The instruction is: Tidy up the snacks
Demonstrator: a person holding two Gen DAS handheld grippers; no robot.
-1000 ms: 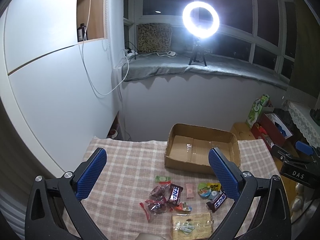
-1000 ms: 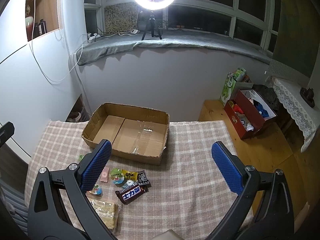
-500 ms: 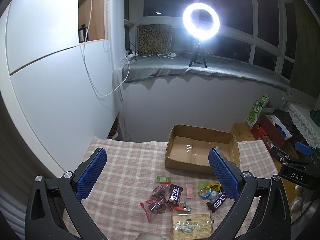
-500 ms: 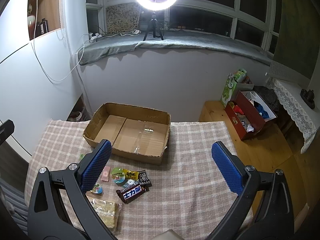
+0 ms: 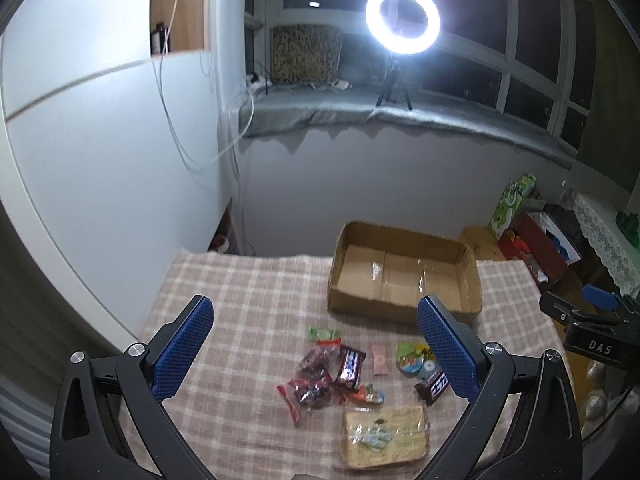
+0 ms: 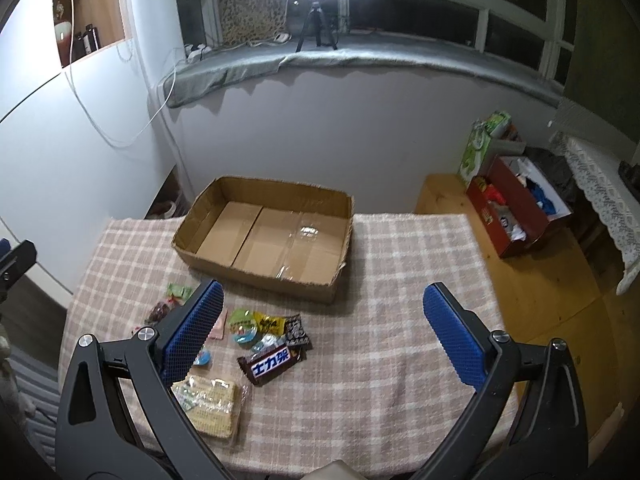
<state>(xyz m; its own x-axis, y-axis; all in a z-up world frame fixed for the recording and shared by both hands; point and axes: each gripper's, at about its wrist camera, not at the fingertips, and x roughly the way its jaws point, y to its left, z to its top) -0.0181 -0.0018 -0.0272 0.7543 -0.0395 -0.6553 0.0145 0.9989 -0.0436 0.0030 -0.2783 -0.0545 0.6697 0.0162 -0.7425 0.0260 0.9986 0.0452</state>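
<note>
Both claws are hanging spread wide above the bench [image 6: 400, 360], gripping nothing: the left claw [image 5: 316, 344] over the snack pile, the right claw [image 6: 322, 336] a little off to the pile's side. The cardboard box [image 6: 264, 276] is sitting empty, and every snack is lying in a loose heap just in front of it.

The likeliest trouble is a clumsy pick. The chocolate bar [image 6: 270, 364] is touching the small sweets [image 6: 256, 330] behind it, so a closing claw may be catching two wrappers or pushing them apart. The cracker pack [image 6: 208, 404], farthest from the box, is lying flat and looks slippery and crushable. The checked cloth may bunch under a dragging fingertip.
</note>
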